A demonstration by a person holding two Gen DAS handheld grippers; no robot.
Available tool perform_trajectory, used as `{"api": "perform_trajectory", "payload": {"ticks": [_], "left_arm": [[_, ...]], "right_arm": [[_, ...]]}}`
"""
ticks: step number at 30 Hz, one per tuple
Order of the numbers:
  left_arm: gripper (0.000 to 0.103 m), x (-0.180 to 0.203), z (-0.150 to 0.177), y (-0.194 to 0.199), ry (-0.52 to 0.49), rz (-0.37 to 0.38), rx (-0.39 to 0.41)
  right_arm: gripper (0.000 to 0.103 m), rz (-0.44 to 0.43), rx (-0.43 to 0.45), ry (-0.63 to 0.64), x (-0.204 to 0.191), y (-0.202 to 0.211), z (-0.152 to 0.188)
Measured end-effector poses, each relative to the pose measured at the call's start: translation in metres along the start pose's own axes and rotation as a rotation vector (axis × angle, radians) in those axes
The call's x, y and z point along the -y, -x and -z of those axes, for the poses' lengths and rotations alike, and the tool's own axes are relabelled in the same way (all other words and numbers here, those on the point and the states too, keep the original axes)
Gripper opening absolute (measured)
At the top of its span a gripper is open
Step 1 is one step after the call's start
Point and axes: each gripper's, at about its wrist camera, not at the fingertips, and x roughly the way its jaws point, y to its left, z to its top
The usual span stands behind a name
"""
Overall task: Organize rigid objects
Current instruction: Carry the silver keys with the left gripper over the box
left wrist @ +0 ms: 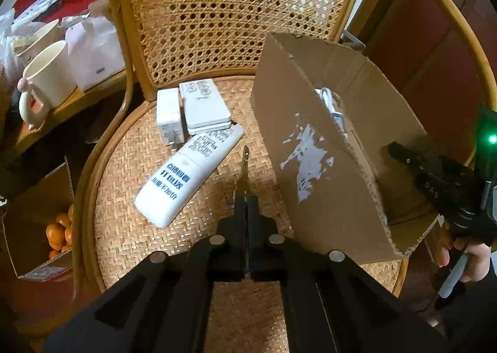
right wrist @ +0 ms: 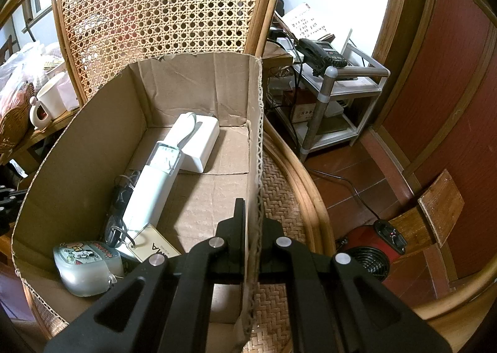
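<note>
Rattan chair seat (left wrist: 130, 222) carries everything. Left hand-held gripper (left wrist: 245, 197) is clamped on a key (left wrist: 245, 163), blade pointing forward past the tips. Cardboard box (left wrist: 313, 148) sits just to its right, open top tilted. Right hand-held gripper (right wrist: 253, 222) pinches the box's right wall, steadying it. White remote (left wrist: 189, 176) lies diagonally just left of the key, not yet boxed.
</note>
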Motion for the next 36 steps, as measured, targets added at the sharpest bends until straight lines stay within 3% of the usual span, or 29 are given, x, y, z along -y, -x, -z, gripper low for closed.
{"api": "perform_trajectory", "payload": {"ticks": [4,20,31,36], "left_arm": [[0.001,-0.004,0.001,0.006,0.009,-0.009,0.019],[0.001,-0.002,-0.001,0.072,0.071,-0.002,0.242],[0.001,0.034,0.001,0.123,0.004,0.059,0.429],[0.001,0.062,0.004,0.138,-0.056,0.092,0.474]], "right_arm": [[0.006,-0.001,0.000,0.000,0.000,0.000,0.000],[0.006,0.000,0.000,-0.001,0.000,0.000,0.000],[0.006,0.000,0.001,-0.002,0.000,0.000,0.000],[0.006,0.000,0.001,-0.002,0.000,0.000,-0.001]]}}
